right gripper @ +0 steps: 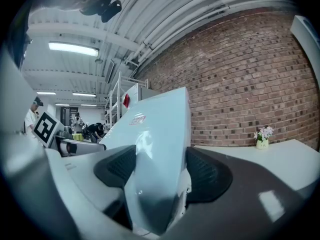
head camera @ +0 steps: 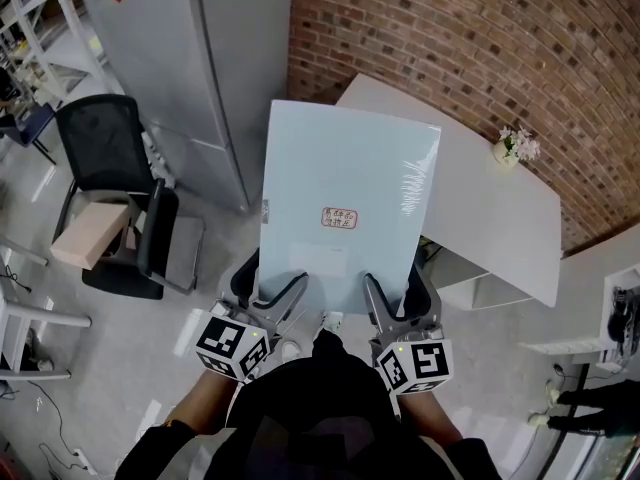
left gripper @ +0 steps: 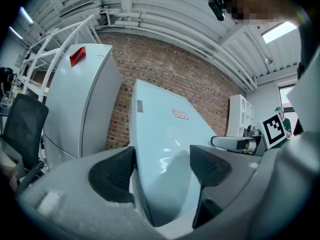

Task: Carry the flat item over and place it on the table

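Note:
A flat pale blue board (head camera: 340,208) wrapped in clear film, with a small red-printed label, is held out level in front of me. My left gripper (head camera: 283,301) is shut on its near left edge and my right gripper (head camera: 388,306) is shut on its near right edge. In the left gripper view the board (left gripper: 162,144) runs away between the black pads (left gripper: 114,174). In the right gripper view the board (right gripper: 157,149) is pinched between both pads (right gripper: 207,174). The white table (head camera: 500,208) lies ahead to the right, partly under the board's far end.
A small vase of flowers (head camera: 512,148) stands on the table by the brick wall (head camera: 480,48). A grey cabinet (head camera: 190,68) stands to the left, with a black office chair (head camera: 110,178) holding a box beside it. People (right gripper: 37,115) stand far off in the right gripper view.

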